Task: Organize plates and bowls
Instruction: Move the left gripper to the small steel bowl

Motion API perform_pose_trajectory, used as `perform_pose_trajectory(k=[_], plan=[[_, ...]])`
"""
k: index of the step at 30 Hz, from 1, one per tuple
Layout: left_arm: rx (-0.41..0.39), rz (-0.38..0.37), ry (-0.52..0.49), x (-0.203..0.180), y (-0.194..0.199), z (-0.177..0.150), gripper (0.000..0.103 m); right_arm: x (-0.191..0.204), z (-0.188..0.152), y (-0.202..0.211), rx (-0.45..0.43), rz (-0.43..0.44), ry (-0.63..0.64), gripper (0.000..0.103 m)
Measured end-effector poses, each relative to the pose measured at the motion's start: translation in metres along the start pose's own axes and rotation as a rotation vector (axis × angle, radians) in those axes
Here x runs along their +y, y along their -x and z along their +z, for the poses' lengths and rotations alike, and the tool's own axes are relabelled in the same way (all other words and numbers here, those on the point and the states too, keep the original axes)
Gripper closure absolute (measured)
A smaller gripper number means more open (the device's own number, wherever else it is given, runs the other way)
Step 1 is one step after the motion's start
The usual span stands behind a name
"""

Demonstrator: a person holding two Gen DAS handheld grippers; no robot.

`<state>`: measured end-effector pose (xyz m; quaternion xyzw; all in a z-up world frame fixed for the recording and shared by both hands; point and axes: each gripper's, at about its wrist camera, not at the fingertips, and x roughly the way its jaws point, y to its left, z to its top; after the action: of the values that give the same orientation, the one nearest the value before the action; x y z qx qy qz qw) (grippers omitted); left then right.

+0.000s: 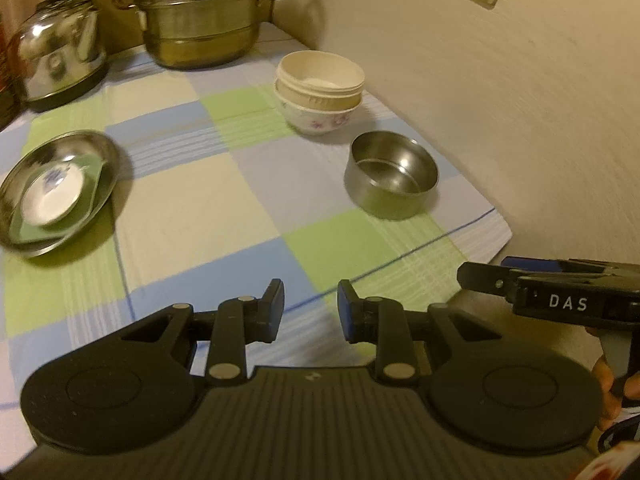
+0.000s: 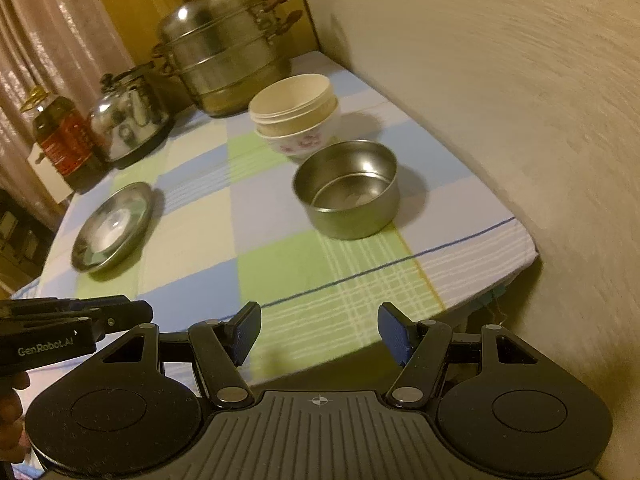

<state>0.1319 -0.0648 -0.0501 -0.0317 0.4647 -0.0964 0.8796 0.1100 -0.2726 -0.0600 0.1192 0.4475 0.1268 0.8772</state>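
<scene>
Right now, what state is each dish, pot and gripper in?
Steel bowl: upright, empty, standing alone.
Bowl stack: cream bowls nested in a floral bowl.
Steel plate: holds a green plate and a small white dish.
Steamer pot: lid on.
Kettle: lid on.
Left gripper: open, empty.
Right gripper: open, empty.

A checked cloth (image 2: pixel 192 216) of blue, green and cream squares is covering the tabletop (image 2: pixel 472 312), which is sitting against the wall. Lying on it are a steel plate (image 2: pixel 112 228), a steel bowl (image 2: pixel 348 190), stacked bowls (image 2: pixel 296 118), a kettle (image 2: pixel 128 124), a tiered steamer pot (image 2: pixel 224 56) and an oil bottle (image 2: pixel 60 140)
</scene>
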Motion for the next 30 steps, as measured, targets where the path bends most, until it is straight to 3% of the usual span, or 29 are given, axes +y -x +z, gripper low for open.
perform_pose_trajectory(k=[14,27,30], plan=[[-0.012,-0.109,-0.095,-0.014,-0.071,0.068,0.078,-0.027,0.047,-0.036,-0.064,-0.1,-0.121,0.038],[0.013,-0.138,-0.117,-0.02,-0.13,0.106,0.078,-0.035,0.071,-0.076,-0.086,-0.143,-0.122,0.039],[0.022,-0.136,-0.123,-0.021,-0.14,0.109,0.078,-0.035,0.076,-0.085,-0.09,-0.152,-0.111,0.043]])
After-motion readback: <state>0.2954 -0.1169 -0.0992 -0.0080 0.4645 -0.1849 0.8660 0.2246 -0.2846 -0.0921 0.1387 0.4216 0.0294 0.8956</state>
